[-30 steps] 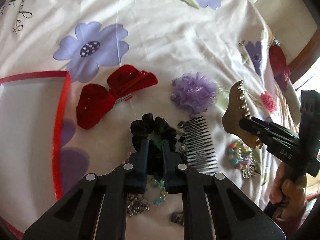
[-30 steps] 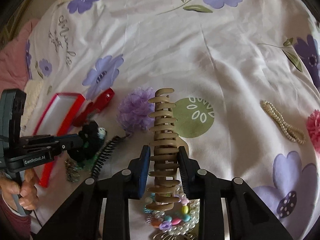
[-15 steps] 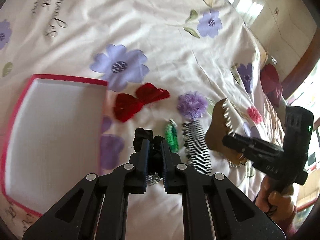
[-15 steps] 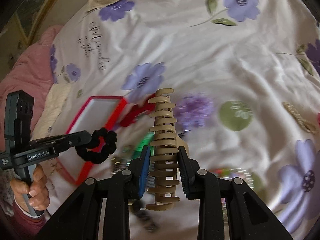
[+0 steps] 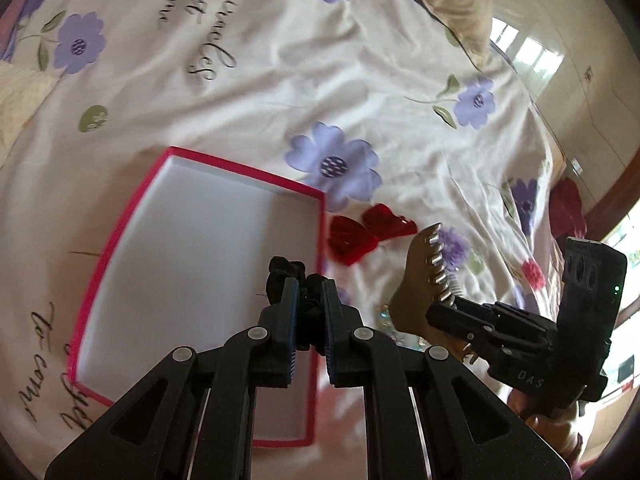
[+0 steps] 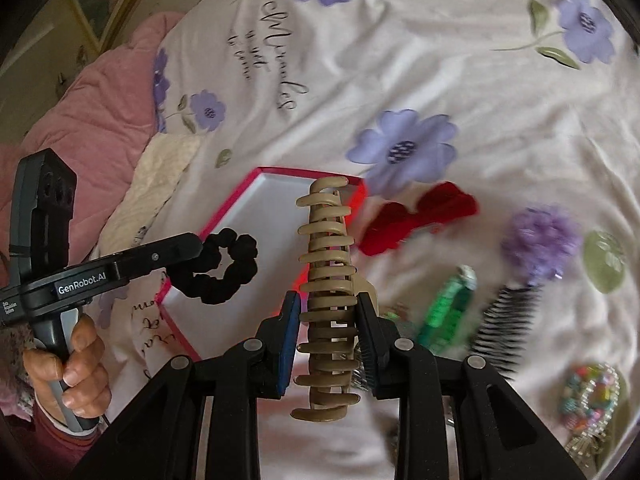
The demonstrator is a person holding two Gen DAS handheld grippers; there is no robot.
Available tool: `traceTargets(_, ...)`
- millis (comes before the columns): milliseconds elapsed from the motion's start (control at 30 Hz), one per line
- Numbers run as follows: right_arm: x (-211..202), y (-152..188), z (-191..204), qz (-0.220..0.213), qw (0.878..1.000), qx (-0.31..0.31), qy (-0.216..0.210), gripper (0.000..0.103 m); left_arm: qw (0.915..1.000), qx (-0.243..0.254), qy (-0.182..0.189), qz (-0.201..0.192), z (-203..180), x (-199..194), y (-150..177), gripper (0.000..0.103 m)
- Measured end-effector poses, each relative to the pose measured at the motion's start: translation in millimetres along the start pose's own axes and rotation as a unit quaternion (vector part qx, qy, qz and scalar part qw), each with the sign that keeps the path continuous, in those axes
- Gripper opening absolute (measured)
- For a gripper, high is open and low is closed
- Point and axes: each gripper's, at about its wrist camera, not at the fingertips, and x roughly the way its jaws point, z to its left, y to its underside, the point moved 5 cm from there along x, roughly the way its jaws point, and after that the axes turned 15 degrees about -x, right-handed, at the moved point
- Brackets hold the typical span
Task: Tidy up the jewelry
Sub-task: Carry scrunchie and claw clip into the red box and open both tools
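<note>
The left gripper (image 5: 308, 304) is clamped on a black scrunchie (image 6: 224, 270), holding it in the air over the near right part of the red-rimmed box (image 5: 120, 236), whose white inside shows beneath it. The right gripper (image 6: 328, 312) is closed on a tan claw clip (image 6: 326, 276) that stands upright between its fingers, just to the right of the box. On the flowered bedsheet (image 6: 460, 60) beyond lie a red bow (image 6: 416, 216), a purple pom-pom (image 6: 540, 240), a green clip (image 6: 448, 304), a black comb (image 6: 504, 328) and a beaded bracelet (image 6: 588, 396), well apart from the box.
</note>
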Motion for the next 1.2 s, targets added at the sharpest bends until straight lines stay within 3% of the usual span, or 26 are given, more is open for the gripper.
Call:
traceTargets(333,46,-33,21,0.005,1.0,-0.007,-0.02,0.028,0.9991,-0.032,-0.02,-0.019,43,13,-33,0.009)
traceTargets(767,124,-76,8,0.024,1.0,-0.008,-0.003,0.028,0.9972,-0.037,-0.04,-0.053,65,65,-100,0.009)
traceTargets(1200,157,-73,0,0.047,0.999,-0.02,0.01,0.028,0.994,-0.051,-0.096,-0.002,99,116,-89,0.011)
